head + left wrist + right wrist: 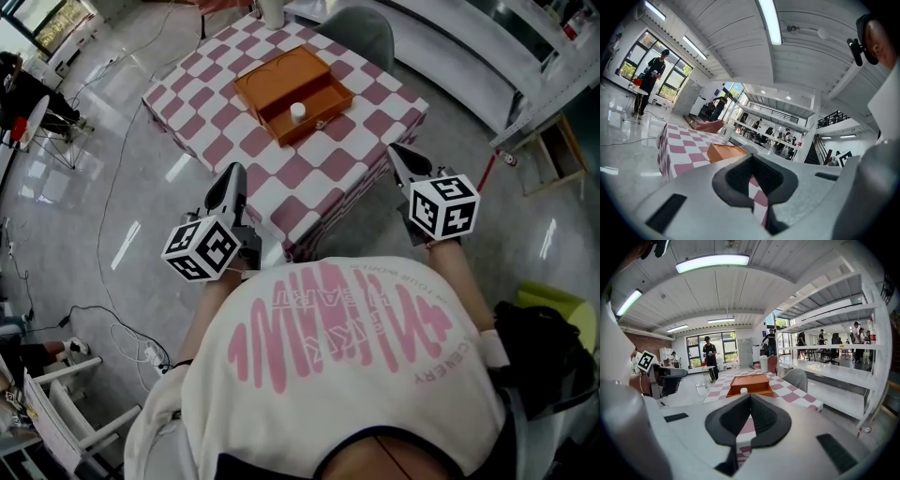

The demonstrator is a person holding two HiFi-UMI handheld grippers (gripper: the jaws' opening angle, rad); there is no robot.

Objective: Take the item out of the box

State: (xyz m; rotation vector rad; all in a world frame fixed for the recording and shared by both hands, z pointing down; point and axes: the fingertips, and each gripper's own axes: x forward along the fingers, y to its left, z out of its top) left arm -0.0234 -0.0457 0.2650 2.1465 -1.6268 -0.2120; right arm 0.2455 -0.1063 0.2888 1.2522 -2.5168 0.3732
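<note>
An open orange box (286,89) lies on a table with a pink-and-white chequered cloth (211,103). A small white item (298,111) stands in the box's near compartment. In the right gripper view the box (751,384) and the item (743,391) lie straight ahead. In the left gripper view only the box's side (725,151) shows. My left gripper (232,172) hovers off the table's near-left edge, jaws shut and empty. My right gripper (396,150) hangs off the near-right corner, also shut on nothing. Both are well short of the box.
A white cylinder (271,11) stands at the table's far end. A grey chair (361,33) sits behind the table, with white shelving (553,66) to the right. Cables trail across the glossy floor (122,216) at left. People stand far off in the room (710,357).
</note>
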